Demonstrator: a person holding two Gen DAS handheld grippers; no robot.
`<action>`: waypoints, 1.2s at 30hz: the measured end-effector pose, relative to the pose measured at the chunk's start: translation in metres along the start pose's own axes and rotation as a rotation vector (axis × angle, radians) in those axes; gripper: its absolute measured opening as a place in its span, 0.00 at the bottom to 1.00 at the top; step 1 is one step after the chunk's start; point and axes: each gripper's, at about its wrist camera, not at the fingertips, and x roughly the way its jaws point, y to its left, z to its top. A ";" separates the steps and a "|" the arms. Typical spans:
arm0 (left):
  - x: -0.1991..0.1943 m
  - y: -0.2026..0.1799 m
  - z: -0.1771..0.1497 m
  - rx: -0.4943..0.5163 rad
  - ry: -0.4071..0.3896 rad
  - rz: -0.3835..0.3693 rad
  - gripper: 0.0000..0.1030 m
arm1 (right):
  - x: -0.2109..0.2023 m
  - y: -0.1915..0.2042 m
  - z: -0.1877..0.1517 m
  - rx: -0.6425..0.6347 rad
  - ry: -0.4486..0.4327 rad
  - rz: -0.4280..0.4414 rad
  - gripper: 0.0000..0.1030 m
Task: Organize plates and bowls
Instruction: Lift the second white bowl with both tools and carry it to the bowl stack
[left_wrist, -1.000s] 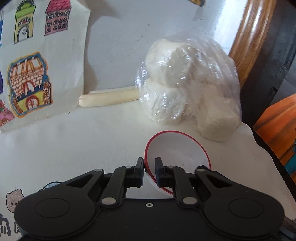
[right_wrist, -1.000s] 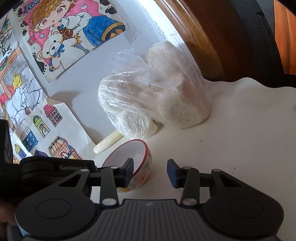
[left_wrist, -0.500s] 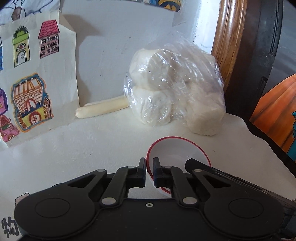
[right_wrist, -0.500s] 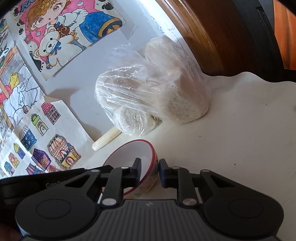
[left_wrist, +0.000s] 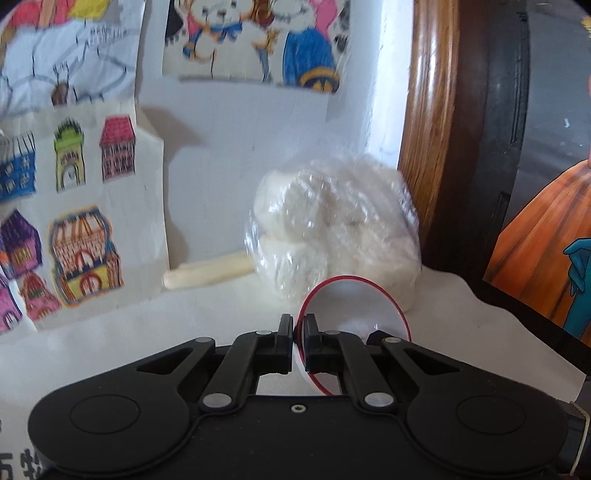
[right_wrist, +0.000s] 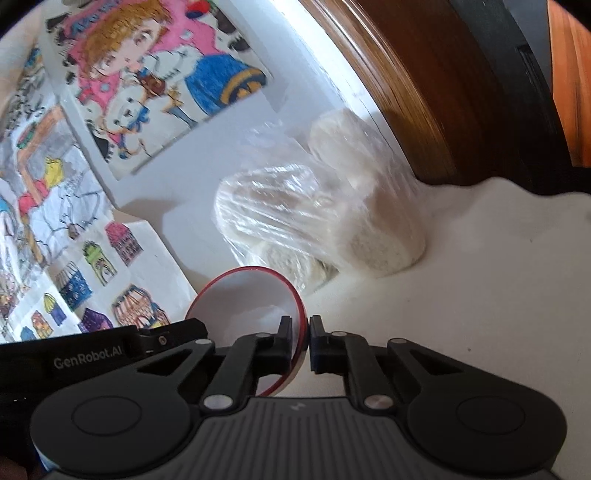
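A small white bowl with a red rim (left_wrist: 354, 310) is held between both grippers, just above the white table and in front of the bagged buns. My left gripper (left_wrist: 299, 326) is shut on the bowl's left rim, one finger inside and one outside. In the right wrist view the same bowl (right_wrist: 247, 299) shows its white inside. My right gripper (right_wrist: 301, 326) is closing its jaws on the right rim, pads pressing on it. The left gripper's black body (right_wrist: 110, 350) shows at the left edge of that view.
A clear plastic bag of white buns (left_wrist: 332, 229) lies against the wall behind the bowl, with a pale stick (left_wrist: 207, 273) to its left. Coloured drawings (left_wrist: 81, 236) lean on the wall. A wooden frame (left_wrist: 428, 129) and the table's edge (left_wrist: 517, 314) are on the right.
My right gripper's jaws came together on the bowl's rim. My left gripper, still clamped on the rim, rose and tilted up, so the bowl now overlaps the bag.
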 end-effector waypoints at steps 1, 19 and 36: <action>-0.003 -0.001 0.000 0.009 -0.017 0.003 0.04 | -0.002 0.001 0.000 -0.006 -0.012 0.007 0.10; -0.074 0.025 -0.003 -0.001 -0.157 0.034 0.04 | -0.038 0.041 -0.001 -0.121 -0.161 0.179 0.10; -0.176 0.114 -0.042 -0.231 -0.185 0.004 0.05 | -0.083 0.151 -0.038 -0.270 -0.081 0.210 0.11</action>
